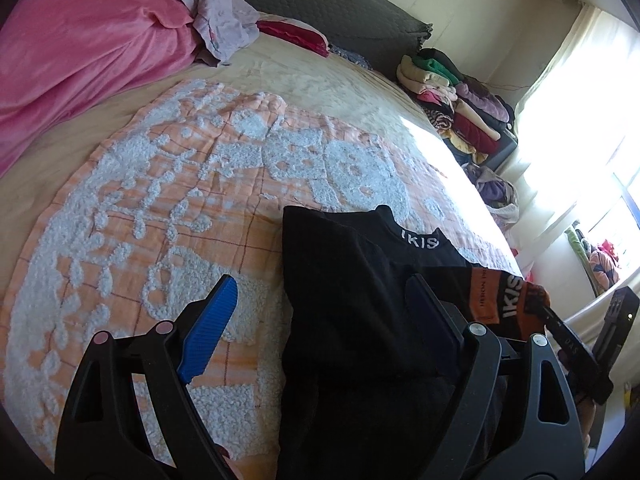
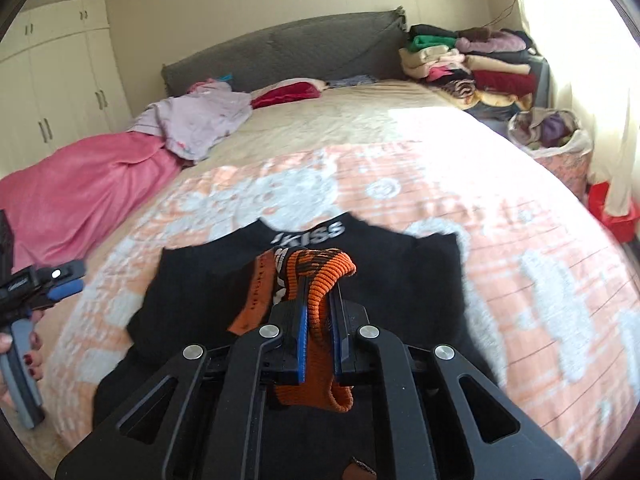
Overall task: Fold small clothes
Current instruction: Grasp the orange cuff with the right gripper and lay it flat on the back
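A small black top point(image 1: 352, 280) with white collar lettering lies flat on the bed, also in the right wrist view point(image 2: 400, 264). Its orange-and-black sleeve point(image 1: 504, 300) is folded over the body. My right gripper point(image 2: 320, 300) is shut on the sleeve's orange ribbed cuff point(image 2: 324, 280) and holds it above the top's middle. My left gripper point(image 1: 320, 300) is open and empty, its jaws wide apart over the top's left edge; it shows at the left of the right wrist view point(image 2: 60, 280).
The bed has an orange-and-white tufted cover point(image 1: 180, 200). A pink blanket point(image 1: 80, 40) and pale lilac clothes point(image 2: 200, 120) lie at its far left. Folded clothes point(image 2: 472, 64) are stacked by the grey headboard point(image 2: 280, 52). A bag of clothes point(image 2: 552, 132) stands by the window.
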The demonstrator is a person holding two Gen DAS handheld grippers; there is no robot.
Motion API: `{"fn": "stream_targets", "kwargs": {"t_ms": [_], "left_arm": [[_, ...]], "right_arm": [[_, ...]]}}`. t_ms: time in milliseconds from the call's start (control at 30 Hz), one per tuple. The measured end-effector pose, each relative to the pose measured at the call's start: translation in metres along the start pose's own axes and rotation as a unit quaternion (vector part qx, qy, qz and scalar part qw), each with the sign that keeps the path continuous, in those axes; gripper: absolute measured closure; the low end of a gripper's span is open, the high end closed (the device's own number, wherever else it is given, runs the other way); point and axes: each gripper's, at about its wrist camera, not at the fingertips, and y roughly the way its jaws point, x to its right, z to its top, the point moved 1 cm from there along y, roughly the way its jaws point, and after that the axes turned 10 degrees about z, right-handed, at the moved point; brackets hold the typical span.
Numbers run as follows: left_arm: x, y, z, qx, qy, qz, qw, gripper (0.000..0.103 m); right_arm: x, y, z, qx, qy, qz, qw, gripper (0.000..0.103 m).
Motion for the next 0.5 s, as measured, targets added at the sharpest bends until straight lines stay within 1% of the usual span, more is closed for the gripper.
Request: {"fn": "stream_targets", "kwargs": {"t_ms": [100,167,267,400,467,500], "left_arm": [[0.004,0.003,-0.002,0.0,0.009,0.007,0.9999,0.024],[0.008,0.006,-0.004,-0.001,0.017,0.013,0.9998,0.024],[0.017,0.012,-0.009,-0.003,0.035,0.023,0.9991,0.024],[0.034,0.02,-0.016,-0.004,0.068,0.033,0.9971,0.025],[0.043,0.024,-0.019,-0.003,0.085,0.036,0.9958,0.03],[0.049,0.027,-0.02,-0.004,0.096,0.037,0.9947,0.035]], "right_arm": [[0.015,0.005,0.006,-0.002,-0.007,-0.027,1.0,0.095],[0.024,0.012,0.006,-0.008,-0.006,-0.035,0.999,0.095],[0.032,0.019,-0.001,-0.021,0.002,-0.04,0.999,0.095],[0.034,0.027,-0.008,-0.03,0.0,-0.042,0.999,0.095],[0.034,0.029,-0.01,-0.03,-0.001,-0.046,0.998,0.095],[0.035,0.03,-0.01,-0.031,-0.002,-0.049,0.998,0.095]]}}
